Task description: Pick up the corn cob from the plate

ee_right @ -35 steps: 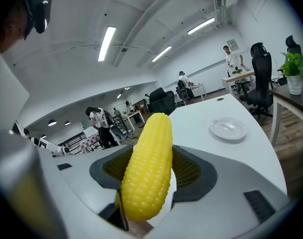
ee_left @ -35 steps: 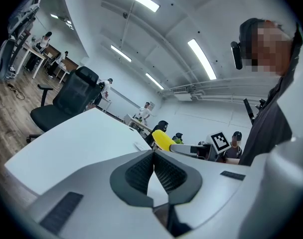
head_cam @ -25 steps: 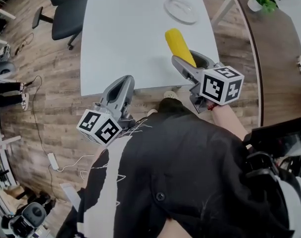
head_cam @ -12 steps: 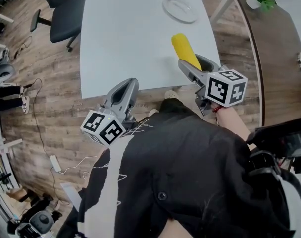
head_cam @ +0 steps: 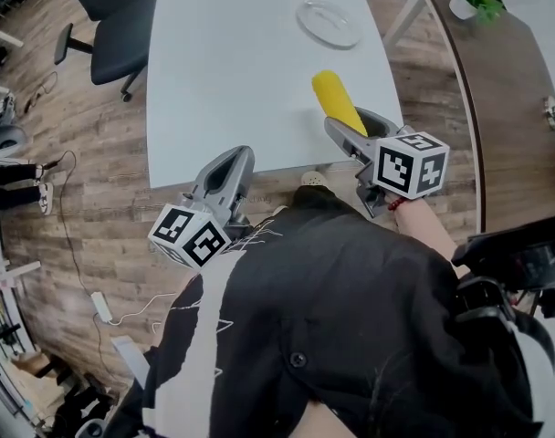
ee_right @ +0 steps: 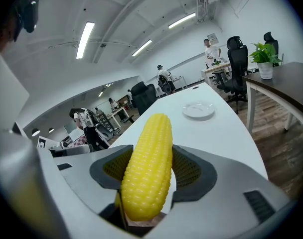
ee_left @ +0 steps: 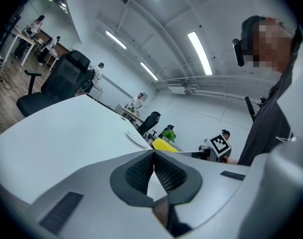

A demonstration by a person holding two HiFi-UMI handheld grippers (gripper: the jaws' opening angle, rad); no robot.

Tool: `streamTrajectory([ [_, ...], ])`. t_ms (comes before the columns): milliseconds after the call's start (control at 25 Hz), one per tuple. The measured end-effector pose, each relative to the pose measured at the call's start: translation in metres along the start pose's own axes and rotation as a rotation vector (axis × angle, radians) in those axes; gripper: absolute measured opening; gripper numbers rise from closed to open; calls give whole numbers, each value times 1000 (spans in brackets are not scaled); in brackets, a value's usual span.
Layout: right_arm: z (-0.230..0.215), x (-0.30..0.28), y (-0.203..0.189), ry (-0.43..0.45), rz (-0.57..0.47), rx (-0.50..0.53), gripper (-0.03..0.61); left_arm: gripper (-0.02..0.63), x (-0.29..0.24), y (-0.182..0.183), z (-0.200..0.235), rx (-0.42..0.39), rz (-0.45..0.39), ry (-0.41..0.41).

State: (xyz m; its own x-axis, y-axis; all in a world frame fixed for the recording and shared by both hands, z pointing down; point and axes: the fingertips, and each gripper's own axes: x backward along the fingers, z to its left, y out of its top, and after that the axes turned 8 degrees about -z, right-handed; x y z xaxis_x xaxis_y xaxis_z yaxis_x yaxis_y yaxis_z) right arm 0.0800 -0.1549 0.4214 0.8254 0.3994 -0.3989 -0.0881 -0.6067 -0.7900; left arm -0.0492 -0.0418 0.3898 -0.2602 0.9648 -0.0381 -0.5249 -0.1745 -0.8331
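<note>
- Little has shifted over the last second: right gripper hangs over the near table edge, pointing forward and down.
- Right jaws wide, clamped on corn; plate well beyond it.
- Left gripper roughly level, jaws closed, empty.

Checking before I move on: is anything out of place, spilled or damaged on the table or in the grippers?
Nothing stands out. The corn cob is whole, clamped lengthwise in the right gripper above the table. The plate lies flat and bare. The left gripper is shut, empty.
</note>
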Motion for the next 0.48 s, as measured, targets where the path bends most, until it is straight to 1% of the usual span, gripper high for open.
streamTrajectory([
  [240, -3, -1, -2, -8, -1, -17, 252, 14, 0, -1, 2, 3, 10, 2],
  [480, -4, 0, -5, -3, 11, -7, 252, 14, -3, -4, 0, 9, 11, 2],
])
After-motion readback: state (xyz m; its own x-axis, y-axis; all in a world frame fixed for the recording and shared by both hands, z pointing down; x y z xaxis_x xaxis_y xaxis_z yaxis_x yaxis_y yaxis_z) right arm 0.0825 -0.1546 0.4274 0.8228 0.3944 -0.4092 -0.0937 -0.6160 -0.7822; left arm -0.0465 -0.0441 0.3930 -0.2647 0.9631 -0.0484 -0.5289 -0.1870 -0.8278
